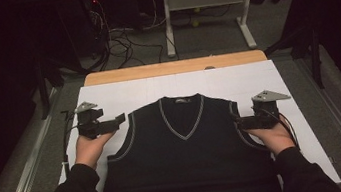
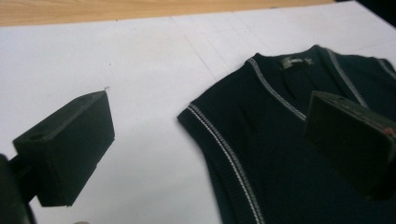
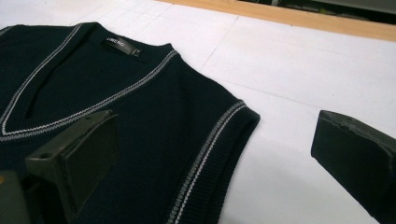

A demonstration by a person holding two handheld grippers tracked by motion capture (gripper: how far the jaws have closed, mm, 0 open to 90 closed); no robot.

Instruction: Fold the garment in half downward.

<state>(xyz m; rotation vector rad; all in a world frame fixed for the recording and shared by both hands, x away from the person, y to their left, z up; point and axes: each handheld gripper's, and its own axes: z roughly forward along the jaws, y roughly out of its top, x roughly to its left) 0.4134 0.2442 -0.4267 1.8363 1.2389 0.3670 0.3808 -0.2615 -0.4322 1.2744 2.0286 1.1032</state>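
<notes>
A dark navy sleeveless V-neck vest [image 1: 182,160] with grey-white trim lies flat and face up on a white sheet [image 1: 237,79]. My left gripper [image 1: 117,122] hovers at the vest's left shoulder, pointing inward. In the left gripper view it [image 2: 210,109] is open, with the trimmed armhole edge of the vest [image 2: 280,177] between the jaws. My right gripper [image 1: 239,122] sits at the vest's right armhole. In the right gripper view it [image 3: 217,123] is open, straddling the shoulder edge of the vest [image 3: 154,107]. Neither holds the cloth.
The white sheet covers a wooden table whose far edge [image 1: 174,67] shows bare. Metal rails [image 1: 22,172] run along both sides. Beyond the table are floor cables [image 1: 120,42] and white desk legs [image 1: 246,19]. The vest's hem reaches the near edge.
</notes>
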